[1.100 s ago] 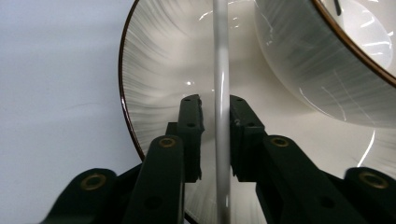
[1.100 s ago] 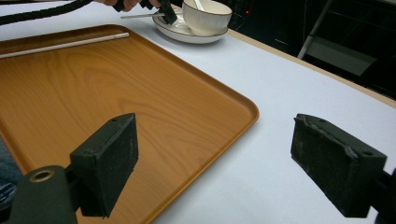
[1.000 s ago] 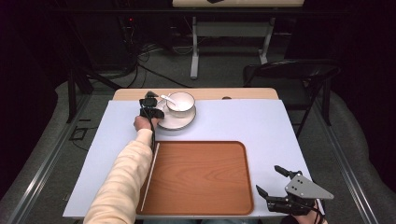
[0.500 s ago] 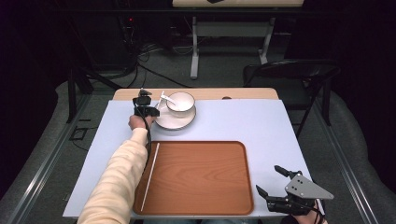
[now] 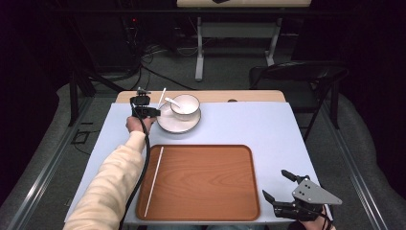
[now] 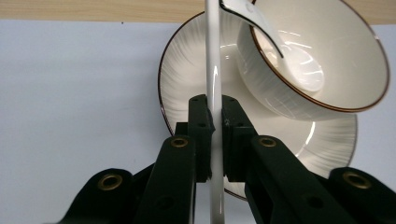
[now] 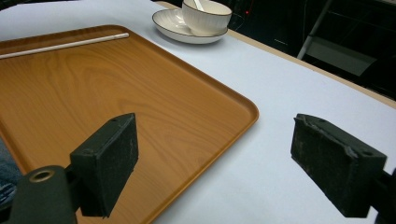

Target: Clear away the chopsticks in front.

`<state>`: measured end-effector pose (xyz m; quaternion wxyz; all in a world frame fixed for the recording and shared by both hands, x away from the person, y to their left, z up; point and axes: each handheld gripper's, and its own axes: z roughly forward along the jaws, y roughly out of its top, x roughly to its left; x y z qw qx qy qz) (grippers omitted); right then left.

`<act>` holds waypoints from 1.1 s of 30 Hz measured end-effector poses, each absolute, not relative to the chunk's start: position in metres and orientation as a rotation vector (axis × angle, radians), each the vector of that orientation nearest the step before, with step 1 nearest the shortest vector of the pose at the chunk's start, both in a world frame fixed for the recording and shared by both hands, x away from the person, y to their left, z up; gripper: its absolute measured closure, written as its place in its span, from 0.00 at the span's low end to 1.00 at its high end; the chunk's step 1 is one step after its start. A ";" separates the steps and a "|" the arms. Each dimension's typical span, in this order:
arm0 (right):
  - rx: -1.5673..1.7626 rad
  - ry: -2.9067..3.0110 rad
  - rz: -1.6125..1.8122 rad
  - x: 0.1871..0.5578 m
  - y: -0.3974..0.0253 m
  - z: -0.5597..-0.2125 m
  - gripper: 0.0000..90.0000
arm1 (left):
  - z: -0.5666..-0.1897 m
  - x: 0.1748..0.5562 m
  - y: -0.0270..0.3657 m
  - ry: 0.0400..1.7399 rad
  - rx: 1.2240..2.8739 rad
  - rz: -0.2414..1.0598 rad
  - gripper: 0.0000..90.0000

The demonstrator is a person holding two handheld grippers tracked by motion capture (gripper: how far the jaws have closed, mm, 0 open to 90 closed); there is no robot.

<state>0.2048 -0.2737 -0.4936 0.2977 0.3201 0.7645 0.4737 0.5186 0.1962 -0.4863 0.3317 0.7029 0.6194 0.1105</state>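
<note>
My left gripper (image 5: 150, 111) is shut on a thin white chopstick (image 5: 162, 98), held upright at the left rim of a white plate (image 5: 178, 123). In the left gripper view the chopstick (image 6: 213, 56) runs up between the jaws of the left gripper (image 6: 214, 126), above the plate (image 6: 187, 70). A white bowl (image 5: 185, 105) with a spoon (image 5: 171, 100) in it stands on the plate. A second chopstick (image 5: 154, 181) lies along the left side of the wooden tray (image 5: 201, 179). My right gripper (image 5: 274, 184) stands open off the tray's near right corner, holding nothing.
The right gripper view shows the tray (image 7: 116, 102), its chopstick (image 7: 65, 45) and the bowl (image 7: 205, 16) farther off. A black folding chair (image 5: 297, 74) stands beyond the table's far right. Pale blue tabletop (image 5: 253, 124) lies right of the plate.
My left gripper has shifted a little left and toward the far edge with the chopstick in it. The right gripper has stayed put.
</note>
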 end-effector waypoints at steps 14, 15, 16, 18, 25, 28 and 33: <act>0.851 2.033 1.258 0.205 -0.274 -0.494 0.16 | -0.468 0.478 0.204 1.544 1.784 0.281 0.94; 0.851 2.033 1.258 0.205 -0.274 -0.494 0.16 | -0.467 0.474 0.205 1.536 1.785 0.279 0.94; 0.850 2.032 1.258 0.205 -0.274 -0.494 0.16 | -0.466 0.469 0.206 1.530 1.774 0.269 0.94; 0.851 2.032 1.259 0.205 -0.274 -0.494 0.16 | -0.465 0.463 0.206 1.519 1.772 0.263 0.94; 0.850 2.032 1.257 0.205 -0.273 -0.494 0.16 | -0.464 0.433 0.207 1.474 1.774 0.252 0.94; 0.848 2.033 1.256 0.205 -0.273 -0.494 0.16 | -0.465 0.421 0.207 1.458 1.779 0.256 0.94; 0.847 2.035 1.254 0.204 -0.273 -0.493 0.16 | -0.468 0.399 0.206 1.437 1.786 0.245 0.94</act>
